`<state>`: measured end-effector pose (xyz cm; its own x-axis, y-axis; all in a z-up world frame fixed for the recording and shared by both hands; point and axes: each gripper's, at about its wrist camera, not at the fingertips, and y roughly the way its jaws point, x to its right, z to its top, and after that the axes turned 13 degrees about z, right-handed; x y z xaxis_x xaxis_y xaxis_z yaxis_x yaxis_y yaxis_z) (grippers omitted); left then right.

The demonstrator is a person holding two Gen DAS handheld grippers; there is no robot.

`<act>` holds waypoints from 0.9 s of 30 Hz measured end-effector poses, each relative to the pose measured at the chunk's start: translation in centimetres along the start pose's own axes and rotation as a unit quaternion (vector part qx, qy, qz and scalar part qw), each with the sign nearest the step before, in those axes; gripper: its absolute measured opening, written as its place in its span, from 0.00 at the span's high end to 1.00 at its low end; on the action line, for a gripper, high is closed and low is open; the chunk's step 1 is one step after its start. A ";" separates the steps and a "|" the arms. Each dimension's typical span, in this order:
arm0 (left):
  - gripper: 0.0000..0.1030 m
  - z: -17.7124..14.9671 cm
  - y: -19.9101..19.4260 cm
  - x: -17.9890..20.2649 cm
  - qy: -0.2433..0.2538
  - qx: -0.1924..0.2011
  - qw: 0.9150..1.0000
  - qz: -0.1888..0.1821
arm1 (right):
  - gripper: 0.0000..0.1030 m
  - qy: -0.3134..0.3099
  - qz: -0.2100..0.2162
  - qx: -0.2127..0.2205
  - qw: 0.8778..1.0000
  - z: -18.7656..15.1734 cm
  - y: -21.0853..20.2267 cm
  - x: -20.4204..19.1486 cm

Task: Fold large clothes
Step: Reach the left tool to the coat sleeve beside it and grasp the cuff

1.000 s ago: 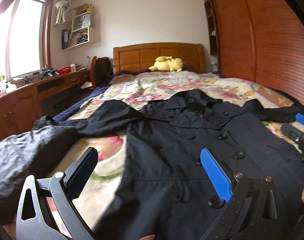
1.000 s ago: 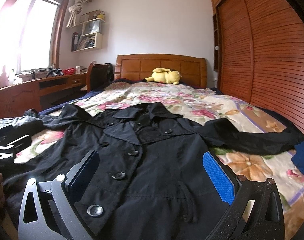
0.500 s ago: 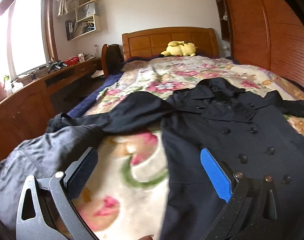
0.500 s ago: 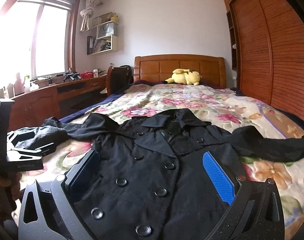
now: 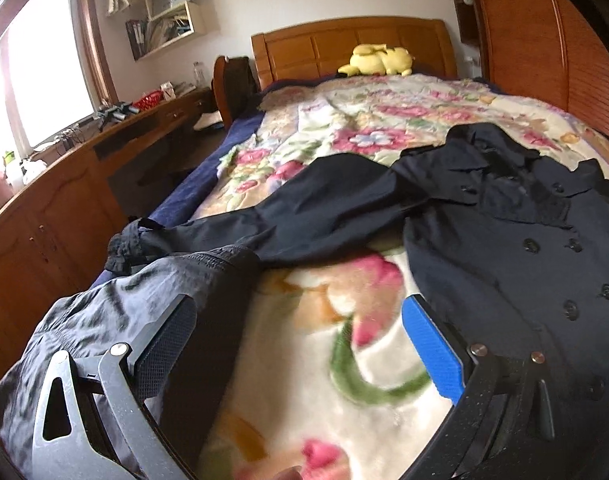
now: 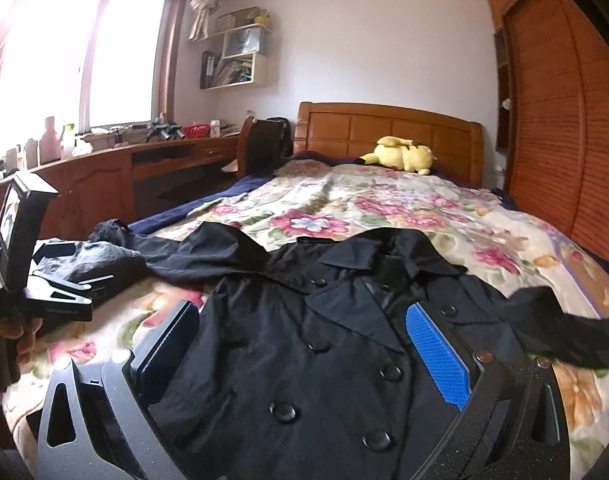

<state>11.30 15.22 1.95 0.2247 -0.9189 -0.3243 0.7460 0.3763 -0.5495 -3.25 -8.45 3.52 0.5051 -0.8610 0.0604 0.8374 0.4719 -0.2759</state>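
Nearer the sleeve point(image 5: 304, 216) now, left tool point(image 5: 300, 344).

Black double-breasted coat point(image 6: 304, 344): laid face up on the floral blanket, buttoned, collar toward the far headboard, hem near. Left sleeve point(image 5: 304, 208) stretched out leftward to the bed's edge, cuff crumpled. Right sleeve point(image 6: 552, 320) spread out to the right, lying flat.

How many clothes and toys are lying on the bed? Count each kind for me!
Black coats: 1, the black coat
Dark grey crumpled garments: 1, the grey garment
Yellow plush toys: 1, the yellow plush toy
Total: 3
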 end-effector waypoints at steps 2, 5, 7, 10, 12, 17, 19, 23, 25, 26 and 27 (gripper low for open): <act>0.00 0.5 1.4 0.0 0.004 -0.013 1.000 -0.009 | 0.00 -0.008 0.003 -0.009 1.000 0.3 1.3 0.1; 0.00 1.1 4.1 -0.1 -0.008 -0.044 0.998 -0.048 | 0.00 -0.018 0.008 -0.025 1.000 0.6 3.2 0.5; 0.00 1.3 5.3 0.1 -0.010 -0.055 0.997 -0.048 | 0.00 -0.020 0.014 -0.034 0.999 0.6 4.1 1.0; 0.04 1.8 7.2 0.9 0.012 -0.061 0.997 -0.034 | 0.00 -0.022 0.020 -0.045 0.999 0.7 4.9 1.4; 0.08 2.0 8.5 1.4 0.019 -0.072 0.997 -0.036 | 0.00 -0.019 0.027 -0.047 0.998 0.7 5.1 1.8; 0.19 2.8 11.1 2.7 0.051 -0.091 0.994 -0.019 | 0.00 -0.007 0.038 -0.057 0.998 0.3 6.3 3.1; 0.22 3.1 11.8 3.1 0.062 -0.095 0.993 -0.011 | 0.00 -0.002 0.039 -0.056 0.998 0.4 6.4 3.6; 0.27 3.8 13.2 3.2 0.072 -0.106 0.992 0.000 | 0.00 -0.002 0.033 -0.051 0.998 0.6 6.9 3.4; 0.29 3.8 13.9 3.2 0.076 -0.114 0.990 0.002 | 0.00 0.000 0.033 -0.054 0.998 0.4 7.2 3.6; 0.30 3.9 14.2 3.2 0.079 -0.117 0.990 0.000 | 0.00 0.000 0.030 -0.055 0.998 0.3 7.5 3.7; 0.30 3.9 14.4 3.3 0.082 -0.117 0.990 0.000 | 0.00 0.000 0.027 -0.056 0.998 0.2 7.8 3.7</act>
<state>25.18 17.13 -4.02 0.1057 -0.8944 -0.4345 0.5759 0.4113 -0.7065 5.18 -7.89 1.81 0.5490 -0.8347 0.0427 0.7800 0.4933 -0.3851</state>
